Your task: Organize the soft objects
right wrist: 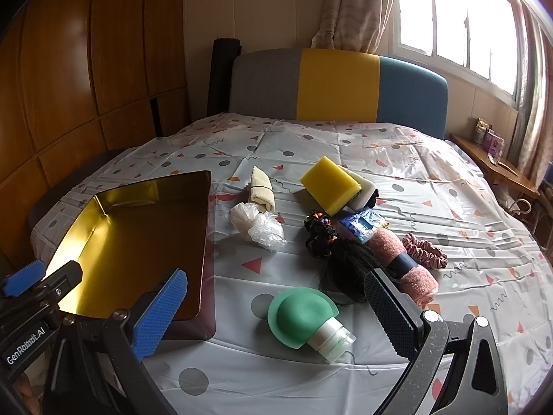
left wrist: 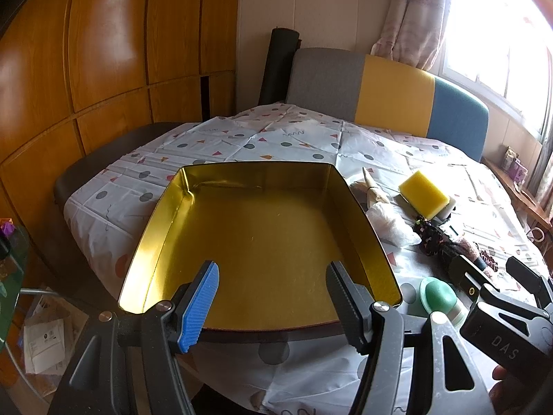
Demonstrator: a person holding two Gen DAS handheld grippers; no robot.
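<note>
An empty gold tin tray (left wrist: 166,214) (right wrist: 103,204) sits on the patterned tablecloth at the left. My left gripper (left wrist: 273,301) is open and empty over the tray's near edge. My right gripper (right wrist: 276,318) is open and empty, just above a green silicone bottle (right wrist: 304,318) (left wrist: 439,297). Beyond lie a yellow sponge (right wrist: 328,180) (left wrist: 423,193), a crumpled plastic bag (right wrist: 257,226) (left wrist: 387,221), a beige cloth roll (right wrist: 261,188), black hair ties (right wrist: 319,231), a black wig (right wrist: 349,266), a pink rolled towel (right wrist: 411,269), a blue packet (right wrist: 363,223) and a pink scrunchie (right wrist: 427,250).
A grey, yellow and blue headboard (right wrist: 338,83) stands behind the table. Wooden wardrobe doors (left wrist: 103,52) are at the left. A wooden side shelf (right wrist: 497,166) with small boxes is under the window at the right. Papers lie on the floor (left wrist: 45,339) at the left.
</note>
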